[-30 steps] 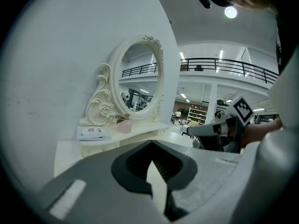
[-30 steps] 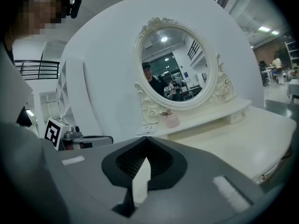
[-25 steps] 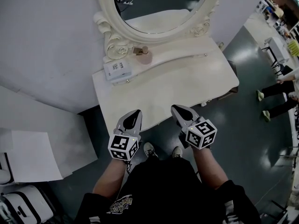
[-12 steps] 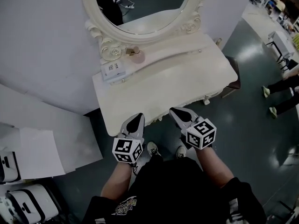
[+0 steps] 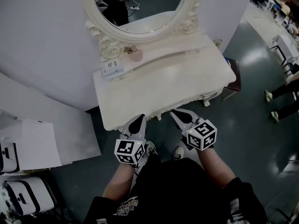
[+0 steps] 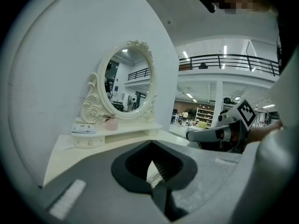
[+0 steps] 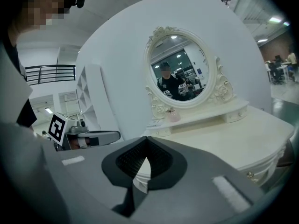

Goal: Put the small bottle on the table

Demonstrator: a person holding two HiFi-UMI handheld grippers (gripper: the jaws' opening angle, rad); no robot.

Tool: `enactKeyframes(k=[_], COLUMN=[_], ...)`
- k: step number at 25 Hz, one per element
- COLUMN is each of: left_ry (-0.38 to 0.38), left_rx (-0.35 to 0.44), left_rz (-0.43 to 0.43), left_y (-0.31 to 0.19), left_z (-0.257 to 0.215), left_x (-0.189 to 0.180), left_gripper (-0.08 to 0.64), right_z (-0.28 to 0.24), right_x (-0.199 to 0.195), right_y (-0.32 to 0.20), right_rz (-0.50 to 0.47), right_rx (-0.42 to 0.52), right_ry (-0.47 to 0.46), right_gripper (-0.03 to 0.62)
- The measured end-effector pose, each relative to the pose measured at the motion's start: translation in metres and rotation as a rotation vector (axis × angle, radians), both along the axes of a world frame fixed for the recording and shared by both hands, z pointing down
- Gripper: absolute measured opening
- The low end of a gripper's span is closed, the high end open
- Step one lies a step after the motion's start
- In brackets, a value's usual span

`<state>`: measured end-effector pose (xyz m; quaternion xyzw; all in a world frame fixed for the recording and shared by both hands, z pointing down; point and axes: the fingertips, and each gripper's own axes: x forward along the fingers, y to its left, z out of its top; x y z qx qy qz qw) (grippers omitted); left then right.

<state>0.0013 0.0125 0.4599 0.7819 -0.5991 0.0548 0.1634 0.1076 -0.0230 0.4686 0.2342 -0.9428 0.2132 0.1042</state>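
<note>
The small pink bottle (image 5: 135, 55) with a brownish cap stands on the raised shelf under the oval mirror (image 5: 140, 3), at the back left of the cream dressing table (image 5: 163, 87). It also shows as the small bottle (image 6: 110, 123) in the left gripper view and the small bottle (image 7: 174, 116) in the right gripper view. My left gripper (image 5: 139, 119) and right gripper (image 5: 176, 114) hover side by side at the table's front edge, far from the bottle. Both are shut and hold nothing: left gripper (image 6: 152, 146), right gripper (image 7: 146, 143).
A white box (image 5: 112, 67) lies on the shelf left of the bottle. White cabinets (image 5: 42, 148) stand left of the table, a dark stool (image 5: 232, 78) sits at its right end. Other people's legs (image 5: 280, 90) show at far right.
Both grippers have drawn back from over the tabletop to its front edge, and the head view has shifted a little. Both stay shut and empty. The bottle has not moved.
</note>
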Motion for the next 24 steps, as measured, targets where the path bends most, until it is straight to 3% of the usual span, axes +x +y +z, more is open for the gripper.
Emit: enactKeyframes(k=[24], left_ry=[0.003], left_rx=[0.025], left_rz=[-0.096], left_y=[0.035], left_z=[0.001], left_x=[0.066], left_gripper=[0.001], right_z=[0.008], right_x=[0.060], right_y=[0.025], right_rz=[-0.098], right_rx=[0.009], right_ry=[-0.007], right_gripper=[0.028])
